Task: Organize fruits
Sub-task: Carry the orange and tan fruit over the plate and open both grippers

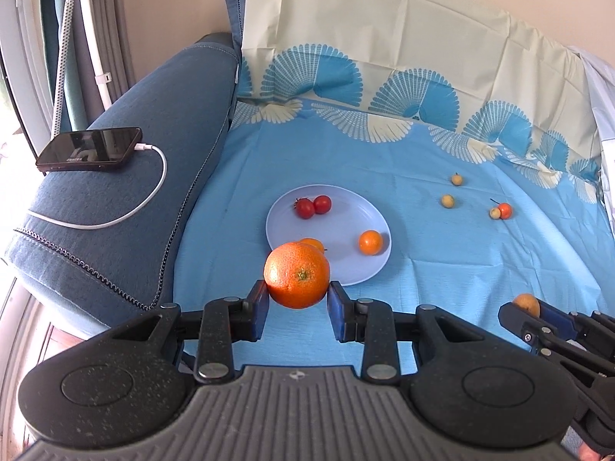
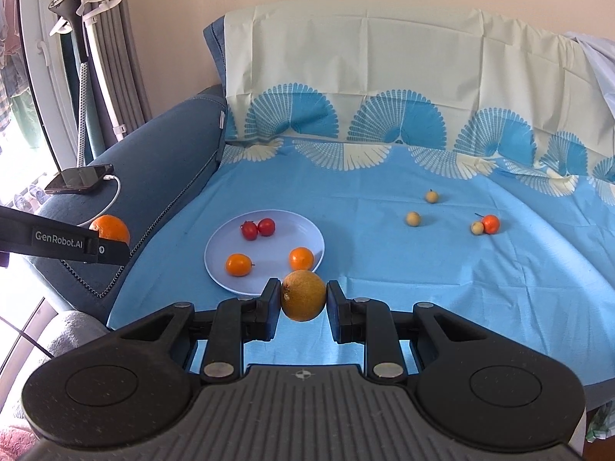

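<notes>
Our left tool (image 1: 298,296) clamps a large round orange (image 1: 297,274); our right tool (image 2: 303,297) clamps a brownish-yellow round fruit (image 2: 303,296), both near the pale blue plate (image 2: 230,247).

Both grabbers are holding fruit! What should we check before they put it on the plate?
1. Left gripper squeezes the big round orange firmly: ok.
2. Right gripper squeezes the round yellow-brown fruit firmly: ok.
3. Pale blue round plate has bare space left beside two red tomatoes and two small oranges: ok.
4. All loose fruit gathered: not ok, three small yellow balls and one small orange-red fruit lie on the blue cloth.
5. Plate sits flat on the soft cloth: cannot tell.
</notes>
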`<state>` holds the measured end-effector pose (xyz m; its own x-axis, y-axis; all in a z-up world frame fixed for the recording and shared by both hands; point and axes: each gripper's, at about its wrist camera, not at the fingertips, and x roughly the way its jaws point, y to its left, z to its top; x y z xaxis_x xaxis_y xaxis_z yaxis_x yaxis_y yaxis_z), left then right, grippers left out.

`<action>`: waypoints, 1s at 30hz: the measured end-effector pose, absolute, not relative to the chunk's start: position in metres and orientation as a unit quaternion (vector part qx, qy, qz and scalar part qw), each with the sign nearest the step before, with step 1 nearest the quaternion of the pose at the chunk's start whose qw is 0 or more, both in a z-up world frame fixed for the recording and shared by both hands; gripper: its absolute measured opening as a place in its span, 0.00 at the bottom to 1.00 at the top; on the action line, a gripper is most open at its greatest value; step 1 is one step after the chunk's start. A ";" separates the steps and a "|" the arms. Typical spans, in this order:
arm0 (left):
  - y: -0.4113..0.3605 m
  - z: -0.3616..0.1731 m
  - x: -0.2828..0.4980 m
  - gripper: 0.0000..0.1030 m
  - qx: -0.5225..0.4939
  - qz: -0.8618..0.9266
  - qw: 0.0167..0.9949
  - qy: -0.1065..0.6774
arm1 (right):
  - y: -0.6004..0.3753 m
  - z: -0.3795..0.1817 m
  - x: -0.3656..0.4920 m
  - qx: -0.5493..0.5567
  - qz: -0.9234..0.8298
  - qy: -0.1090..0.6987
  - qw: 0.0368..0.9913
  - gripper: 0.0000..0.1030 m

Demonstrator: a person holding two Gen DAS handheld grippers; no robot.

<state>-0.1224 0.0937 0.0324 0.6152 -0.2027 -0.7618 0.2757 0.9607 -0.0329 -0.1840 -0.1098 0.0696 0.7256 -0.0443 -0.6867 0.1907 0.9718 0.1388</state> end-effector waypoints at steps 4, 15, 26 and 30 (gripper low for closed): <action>0.093 0.029 -0.115 0.36 0.039 -0.131 0.895 0.424 | -0.110 0.064 -0.178 0.100 -0.064 0.372 0.920 0.26; 0.086 0.022 -0.097 0.36 0.043 -0.124 0.892 0.432 | -0.117 0.055 -0.161 0.102 -0.063 0.383 0.916 0.26; 0.071 0.018 -0.069 0.36 0.048 -0.123 0.891 0.435 | -0.124 0.045 -0.137 0.110 -0.057 0.388 0.913 0.26; 0.066 0.014 -0.056 0.36 0.048 -0.122 0.888 0.441 | -0.125 0.040 -0.125 0.113 -0.053 0.392 0.912 0.26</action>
<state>-0.0559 0.0662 0.0136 0.5810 -0.1736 -0.7952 0.2590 0.9656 -0.0216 -0.1253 -0.1247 0.0397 0.6873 -0.0077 -0.7263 0.1847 0.9689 0.1645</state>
